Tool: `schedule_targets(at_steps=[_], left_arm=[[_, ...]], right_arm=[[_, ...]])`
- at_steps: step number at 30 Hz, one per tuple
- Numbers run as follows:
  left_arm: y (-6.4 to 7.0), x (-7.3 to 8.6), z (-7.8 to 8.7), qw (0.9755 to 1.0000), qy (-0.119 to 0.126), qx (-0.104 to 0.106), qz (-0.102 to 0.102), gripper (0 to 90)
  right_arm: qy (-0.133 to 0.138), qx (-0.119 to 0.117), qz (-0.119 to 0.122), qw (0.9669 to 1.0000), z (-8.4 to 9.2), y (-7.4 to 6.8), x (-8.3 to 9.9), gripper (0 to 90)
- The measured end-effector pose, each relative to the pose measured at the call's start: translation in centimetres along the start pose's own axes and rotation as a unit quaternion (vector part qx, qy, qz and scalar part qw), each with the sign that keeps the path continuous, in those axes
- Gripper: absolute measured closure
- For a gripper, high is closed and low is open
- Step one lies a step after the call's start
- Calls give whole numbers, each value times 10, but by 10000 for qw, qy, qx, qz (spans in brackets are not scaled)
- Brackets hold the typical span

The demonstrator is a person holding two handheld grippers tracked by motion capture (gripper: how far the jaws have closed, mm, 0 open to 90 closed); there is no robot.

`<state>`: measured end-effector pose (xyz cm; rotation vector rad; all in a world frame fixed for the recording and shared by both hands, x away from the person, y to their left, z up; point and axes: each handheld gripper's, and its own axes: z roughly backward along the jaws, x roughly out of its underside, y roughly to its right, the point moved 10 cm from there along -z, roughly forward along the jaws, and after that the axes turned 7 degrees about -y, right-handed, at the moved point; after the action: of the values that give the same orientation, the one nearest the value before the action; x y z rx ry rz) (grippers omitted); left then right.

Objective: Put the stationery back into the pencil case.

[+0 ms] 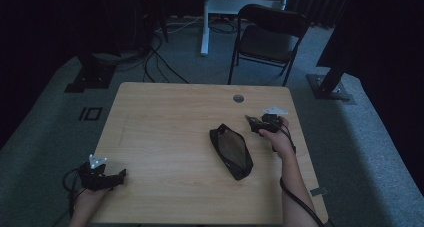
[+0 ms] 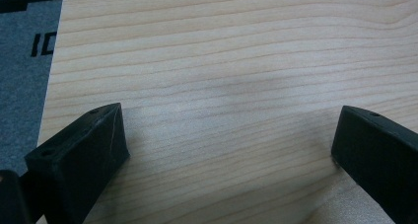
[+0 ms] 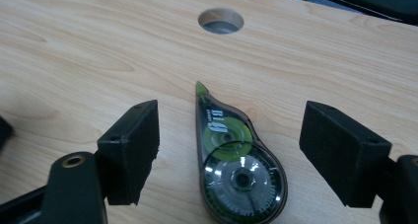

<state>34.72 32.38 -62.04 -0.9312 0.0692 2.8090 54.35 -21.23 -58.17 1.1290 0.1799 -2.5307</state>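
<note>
Nearest of all, between the right gripper's two black jaws in the right gripper view, lies a correction tape dispenser, flat on the wood. Its smoky clear shell shows a green reel inside, and its green tip points away toward the round cable hole in the tabletop. Both jaws stand wide apart on either side of the dispenser, with a strip of bare wood between each pad and the shell, so the gripper has hold of nothing.

Going by size from the high view: the pale wooden table takes up the middle of the room, with a dark folding chair beyond its far edge on grey carpet. On the table, right of centre, a black zip pouch lies slantwise, well apart from the left gripper and near the right gripper, which a hand holds just past the pouch's far end. The cable hole sits near the far edge, a little beyond that gripper.

Over at the near left corner, the other hand holds the left gripper low over the table. In the left gripper view its jaws are spread wide with only bare wood grain between them, the table's edge and grey carpet off to one side.
</note>
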Motion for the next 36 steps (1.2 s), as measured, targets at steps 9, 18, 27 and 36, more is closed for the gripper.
schedule_targets(at_steps=[9, 18, 27, 36], left_arm=[[0, 0, 0, 10000, 1, 0, 0, 6], [0, 0, 0, 10000, 2, 0, 1, 6], [0, 0, 0, 10000, 1, 0, 0, 6], [0, 0, 0, 10000, 2, -1, 0, 6]], right_arm=[[-311, 104, 97, 9994, -21, 4, 10, 229], [-408, 31, 6, 9992, -30, 6, 11, 256], [-530, -121, -176, 9984, -35, 3, 12, 330], [-547, -57, -197, 9983, -33, 0, 12, 480]])
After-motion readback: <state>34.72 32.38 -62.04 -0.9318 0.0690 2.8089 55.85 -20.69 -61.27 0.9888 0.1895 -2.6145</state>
